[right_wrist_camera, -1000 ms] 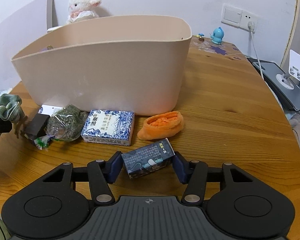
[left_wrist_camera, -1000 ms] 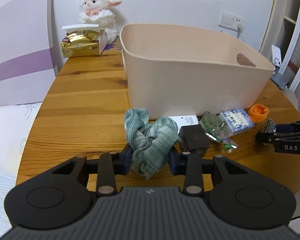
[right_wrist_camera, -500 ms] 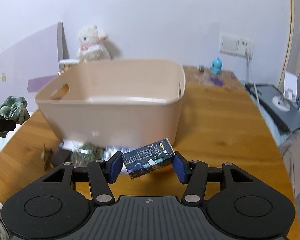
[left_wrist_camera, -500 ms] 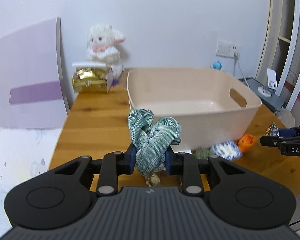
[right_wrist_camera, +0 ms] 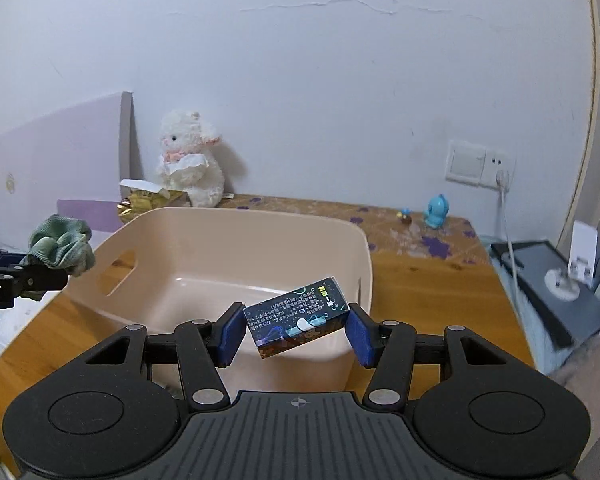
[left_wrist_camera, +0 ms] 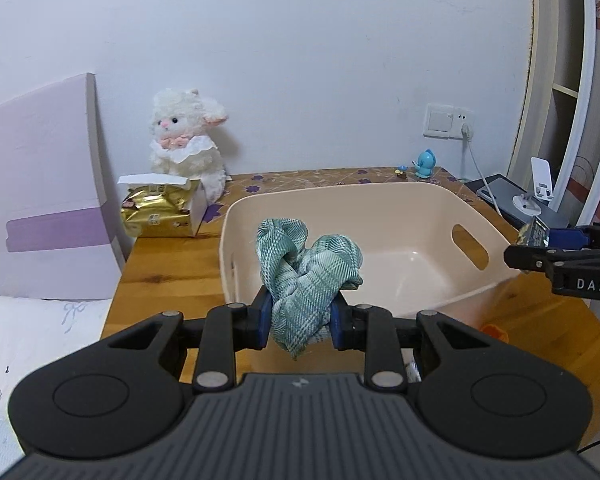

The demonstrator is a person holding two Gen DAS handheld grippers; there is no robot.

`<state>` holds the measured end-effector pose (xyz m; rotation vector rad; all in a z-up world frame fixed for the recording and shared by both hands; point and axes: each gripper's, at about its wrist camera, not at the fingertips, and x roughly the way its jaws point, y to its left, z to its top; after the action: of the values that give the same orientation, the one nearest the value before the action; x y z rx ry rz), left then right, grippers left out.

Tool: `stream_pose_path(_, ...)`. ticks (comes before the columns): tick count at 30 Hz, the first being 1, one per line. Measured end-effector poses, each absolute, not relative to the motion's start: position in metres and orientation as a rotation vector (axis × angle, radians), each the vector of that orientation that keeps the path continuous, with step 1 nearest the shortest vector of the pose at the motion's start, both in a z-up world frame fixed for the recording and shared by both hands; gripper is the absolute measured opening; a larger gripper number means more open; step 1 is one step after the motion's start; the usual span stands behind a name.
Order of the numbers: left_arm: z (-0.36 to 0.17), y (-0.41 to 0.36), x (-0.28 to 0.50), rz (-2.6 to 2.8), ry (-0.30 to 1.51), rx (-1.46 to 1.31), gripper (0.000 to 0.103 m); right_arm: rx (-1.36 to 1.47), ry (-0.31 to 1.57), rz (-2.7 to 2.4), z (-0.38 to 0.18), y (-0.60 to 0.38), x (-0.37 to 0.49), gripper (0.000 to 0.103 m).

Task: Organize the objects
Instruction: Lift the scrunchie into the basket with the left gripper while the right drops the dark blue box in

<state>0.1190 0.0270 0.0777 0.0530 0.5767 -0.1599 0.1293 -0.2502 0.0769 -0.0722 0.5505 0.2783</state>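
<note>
Left tool (left_wrist_camera: 300,318): yours is clenched on the green checked cloth (left_wrist_camera: 309,270), which bunches up above the blue pads and hangs a little below them.
Cloth position: it sits off the tabletop (left_wrist_camera: 168,264), at the near-left rim of the beige bin (left_wrist_camera: 384,196); the bin's bare floor lies ahead of it and slightly to the right.
Bin: it looks empty inside, with its long axis running left to right between your two tools.
Right tool (right_wrist_camera: 296,330): yours is gripping the dark printed box (right_wrist_camera: 298,322), which is tilted with its right end higher.
Box position: held in the air at the bin's near-right rim, with the open interior ahead and to the left.
Deciding relation: both loads are just short of the opening, so each likely needs a short carry forward over the rim before you let go; neither hand is clearly nearer.
Leftovers: something orange (left_wrist_camera: 496,330) shows on the tabletop beside the bin's near wall.
</note>
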Motion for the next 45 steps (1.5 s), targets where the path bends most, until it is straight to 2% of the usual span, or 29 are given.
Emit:
stream_pose_path(7, 0.063, 0.001, 0.165, -0.165, 0.63, 0.106, 0.031, -0.121, 0.572, 0.275, 0.073, -0.233, 0.166, 0.054)
stream_pose_path(16, 0.028, -0.016, 0.217, -0.131, 0.761, 0.121, 0.032, -0.157, 0.686, 0.272, 0.039, -0.221, 0.206, 0.055)
stream_pose_path(22, 0.015, -0.021, 0.227, -0.111, 0.811, 0.161, 0.035, -0.192, 0.73, 0.264, 0.022, -0.217, 0.211, 0.06)
stream_pose_path(23, 0.014, -0.021, 0.227, -0.109, 0.816, 0.158, 0.039, -0.19, 0.731, 0.263, 0.022, -0.217, 0.21, 0.063)
stream_pose_path(24, 0.014, -0.019, 0.227, -0.107, 0.819, 0.151, 0.049, -0.189, 0.727, 0.26, 0.023, -0.217, 0.21, 0.068)
stream_pose_path(25, 0.015, -0.018, 0.226, -0.105, 0.816, 0.143, 0.053, -0.189, 0.718, 0.257, 0.024, -0.218, 0.208, 0.07)
stream_pose_path(27, 0.019, -0.015, 0.222, -0.095, 0.801, 0.143, 0.069, -0.186, 0.697, 0.253, 0.029, -0.219, 0.203, 0.078)
stream_pose_path(28, 0.021, -0.015, 0.22, -0.089, 0.789, 0.149, 0.072, -0.181, 0.686, 0.252, 0.032, -0.22, 0.2, 0.079)
stream_pose_path(33, 0.037, -0.008, 0.203, -0.076, 0.744, 0.145, 0.079, -0.155, 0.651, 0.247, 0.046, -0.226, 0.187, 0.091)
stream_pose_path(35, 0.044, -0.006, 0.196, -0.071, 0.729, 0.149, 0.08, -0.147, 0.641, 0.246, 0.051, -0.228, 0.179, 0.092)
stream_pose_path(39, 0.05, -0.001, 0.18, -0.059, 0.716, 0.145, 0.081, -0.132, 0.618, 0.243, 0.06, -0.234, 0.163, 0.101)
stream_pose_path(45, 0.06, 0.01, 0.152, -0.036, 0.685, 0.119, 0.083, -0.131, 0.614, 0.244, 0.067, -0.245, 0.141, 0.103)
